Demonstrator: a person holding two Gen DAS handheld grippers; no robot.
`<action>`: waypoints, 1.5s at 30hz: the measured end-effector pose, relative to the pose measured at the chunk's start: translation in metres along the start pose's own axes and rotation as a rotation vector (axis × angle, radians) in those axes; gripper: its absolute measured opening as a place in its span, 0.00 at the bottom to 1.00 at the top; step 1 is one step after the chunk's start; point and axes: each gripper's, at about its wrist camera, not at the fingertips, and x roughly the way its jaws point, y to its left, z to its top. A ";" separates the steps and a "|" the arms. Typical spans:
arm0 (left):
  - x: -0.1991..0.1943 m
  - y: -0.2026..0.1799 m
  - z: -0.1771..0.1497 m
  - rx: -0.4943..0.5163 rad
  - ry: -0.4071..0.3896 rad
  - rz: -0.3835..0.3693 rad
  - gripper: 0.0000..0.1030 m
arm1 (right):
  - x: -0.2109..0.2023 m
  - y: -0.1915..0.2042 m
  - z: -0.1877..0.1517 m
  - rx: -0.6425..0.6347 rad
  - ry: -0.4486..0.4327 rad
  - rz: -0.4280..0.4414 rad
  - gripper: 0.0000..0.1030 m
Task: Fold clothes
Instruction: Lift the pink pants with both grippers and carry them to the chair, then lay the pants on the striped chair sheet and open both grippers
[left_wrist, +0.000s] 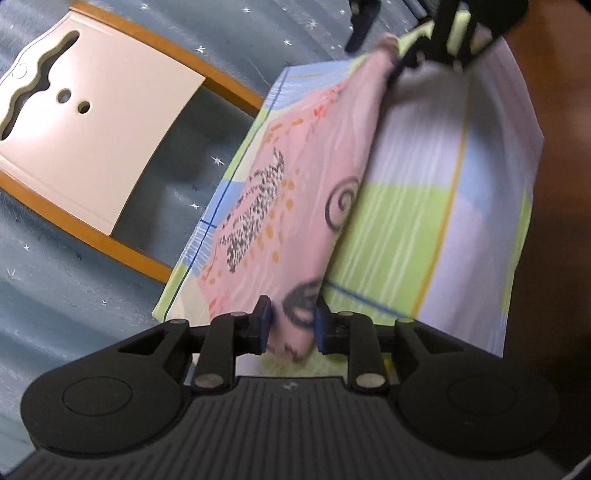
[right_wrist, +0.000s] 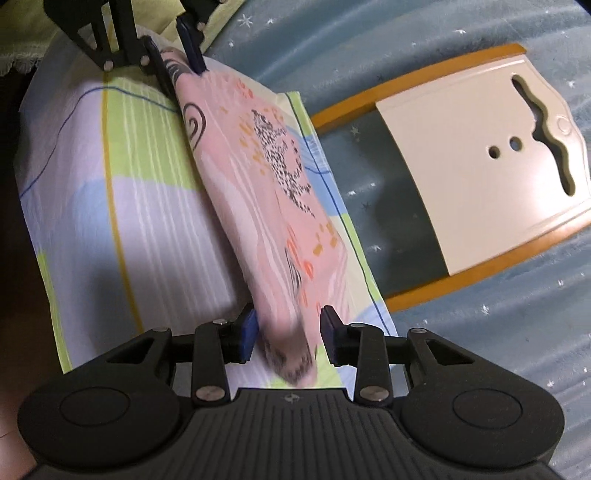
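The pink printed garment (left_wrist: 291, 206) hung taut in a fold between left tongs (left_wrist: 291, 325) and right tongs (right_wrist: 288, 338), both clamping its ends.

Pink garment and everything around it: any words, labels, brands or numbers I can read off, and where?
None readable in either view.
Pink garment: only black spirals, a speckled figure and orange marks, no letters.
Striped cloth: stripes only.
Chair back: cut-out holes only.
Hand-held gripper bodies: a small embossed mark, not legible.
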 end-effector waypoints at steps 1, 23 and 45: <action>-0.002 -0.002 -0.002 0.003 -0.004 0.001 0.21 | 0.001 -0.001 -0.002 0.006 0.005 0.002 0.32; -0.025 -0.012 -0.010 -0.044 -0.007 0.024 0.11 | -0.031 -0.011 -0.031 0.279 0.071 0.018 0.18; -0.030 0.017 -0.018 -0.404 0.022 -0.043 0.11 | -0.010 -0.041 -0.006 0.783 0.020 0.279 0.21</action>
